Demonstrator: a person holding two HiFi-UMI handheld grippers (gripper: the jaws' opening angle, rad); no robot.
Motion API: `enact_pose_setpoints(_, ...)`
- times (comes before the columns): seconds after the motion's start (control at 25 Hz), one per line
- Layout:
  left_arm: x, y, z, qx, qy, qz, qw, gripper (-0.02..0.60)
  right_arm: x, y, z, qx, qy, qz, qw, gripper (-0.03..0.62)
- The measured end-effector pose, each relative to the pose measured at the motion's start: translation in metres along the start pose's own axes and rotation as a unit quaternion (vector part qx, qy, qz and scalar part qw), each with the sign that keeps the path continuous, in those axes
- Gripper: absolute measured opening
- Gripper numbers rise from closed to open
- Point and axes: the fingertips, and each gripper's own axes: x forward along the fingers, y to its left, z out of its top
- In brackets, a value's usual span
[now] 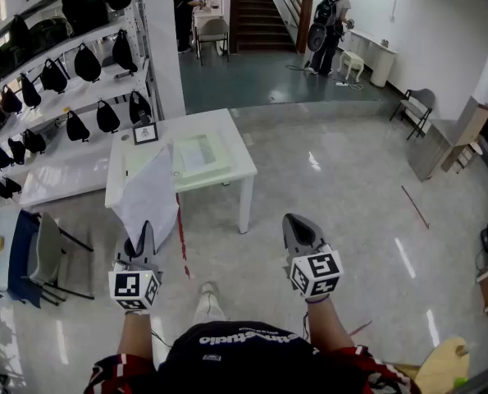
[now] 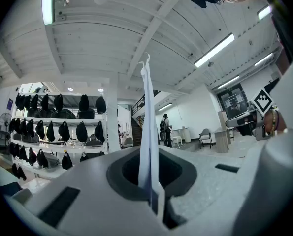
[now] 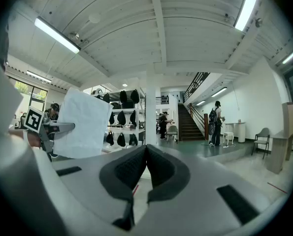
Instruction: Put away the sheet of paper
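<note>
overhead plus level views (common: paper (image 1: 149, 197))

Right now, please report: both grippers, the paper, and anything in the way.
Left gripper shut on sheet of paper. Right gripper shut, empty. White table ahead, not yet reached.

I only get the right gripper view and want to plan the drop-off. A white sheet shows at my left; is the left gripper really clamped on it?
Observer: Yes, the left gripper is shut on the sheet of paper, which stands edge-on between its jaws.
Operator: Where is the table?
Observer: In the head view the white table stands ahead, left of centre, beyond the sheet.
Operator: Is its top bare?
Observer: No, a pale flat tray lies on it.
</note>
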Motion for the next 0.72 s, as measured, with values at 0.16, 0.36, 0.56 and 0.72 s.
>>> enact_pose_setpoints(0.16, 0.0007, -0.0008, 0.0033, -0.003, -0.001, 0.001, 1.0000, 0.006, 0.0013, -0.0011, 0.0042, -0.004, -0.001, 0.003, 1.000, -0.006)
enact_pose_setpoints(0.36, -0.0030, -0.0021, 0.0012, -0.006, 0.002, 0.003, 1.0000, 0.006, 0.0008, 0.0007, 0.0061, -0.006, -0.005, 0.005, 1.000, -0.006)
enact_pose_setpoints(0.56, -0.0026, -0.0066, 0.0032, -0.006, 0.000, 0.003, 1.0000, 0.006, -0.0015, -0.0016, 0.0074, -0.008, -0.012, 0.005, 1.000, -0.006)
enact_pose_setpoints(0.72, -0.0046, -0.0099, 0.0036, -0.007, 0.001, 0.004, 1.0000, 0.006, -0.0049, -0.0046, 0.0048, -0.003, -0.009, 0.003, 1.000, -0.006)
